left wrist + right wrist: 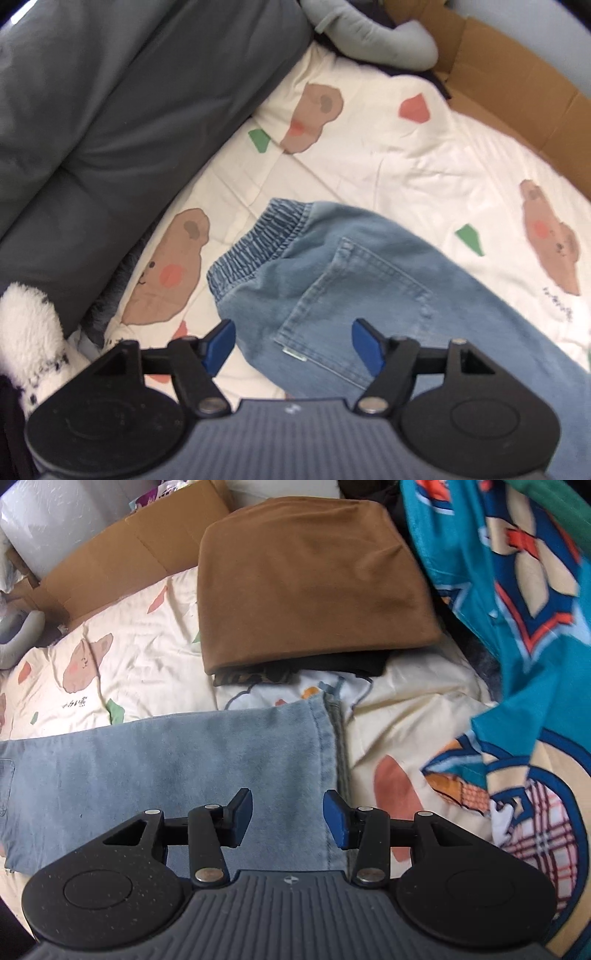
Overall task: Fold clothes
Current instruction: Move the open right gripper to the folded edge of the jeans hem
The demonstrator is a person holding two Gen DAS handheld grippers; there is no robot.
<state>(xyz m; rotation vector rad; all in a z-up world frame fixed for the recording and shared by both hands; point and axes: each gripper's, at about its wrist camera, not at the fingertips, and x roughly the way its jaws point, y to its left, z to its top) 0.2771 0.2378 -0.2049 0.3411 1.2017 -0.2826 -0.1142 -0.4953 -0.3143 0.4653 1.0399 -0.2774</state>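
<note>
Right now a pair of light blue jeans (332,273) lies flat on a bed sheet (388,155) printed with brown bears and small red and green shapes. Seen from the left wrist, the left tool (293,347) hangs above the back pocket near the elastic waistband, its blue pads spread wide and gripping nothing. Seen from the right wrist, the right tool (288,821) hangs over the hem end of the jeans (177,768), its pads partly apart and also gripping nothing. Beyond that hem sits a folded brown garment (310,583) on darker folded cloth, and a teal patterned garment (517,602) fills the right side.
</note>
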